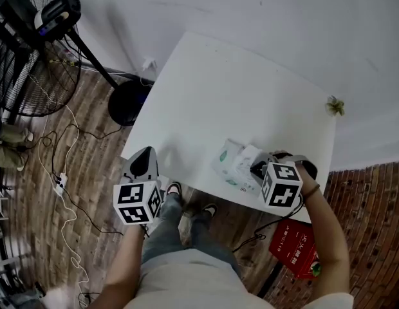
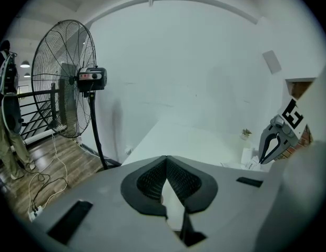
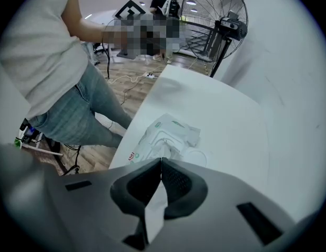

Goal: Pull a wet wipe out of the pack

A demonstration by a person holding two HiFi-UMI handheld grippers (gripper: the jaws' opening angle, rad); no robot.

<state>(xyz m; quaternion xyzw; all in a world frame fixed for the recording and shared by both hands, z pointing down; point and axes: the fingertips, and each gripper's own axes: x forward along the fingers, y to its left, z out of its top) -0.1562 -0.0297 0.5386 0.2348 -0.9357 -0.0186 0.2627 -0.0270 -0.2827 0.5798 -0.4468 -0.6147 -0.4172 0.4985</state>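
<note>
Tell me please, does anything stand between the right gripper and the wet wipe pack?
Nothing visible does. The right gripper hangs just over the pack on the table, its jaws closed on a white wet wipe. The left gripper, jaws together and empty, is off to the side.

Head cam sits up high and looks almost straight down past the person's jeans (image 1: 166,232) onto the white tabletop (image 1: 238,95). It's far enough back to catch the left tool (image 1: 145,154), the right tool (image 1: 257,167), the pack (image 1: 229,163) and the fan (image 1: 32,63) on the floor.

Left tool's cam rides just behind its jaws at the near left corner, facing level across the tabletop toward the wall (image 2: 205,62). Fan is on its left, right tool small at its right edge.

Right tool's cam hovers close over the pack, wipe (image 3: 152,209) right under the lens, facing back across the tabletop toward the fan and jeans.

All three share tabletop and fan.
</note>
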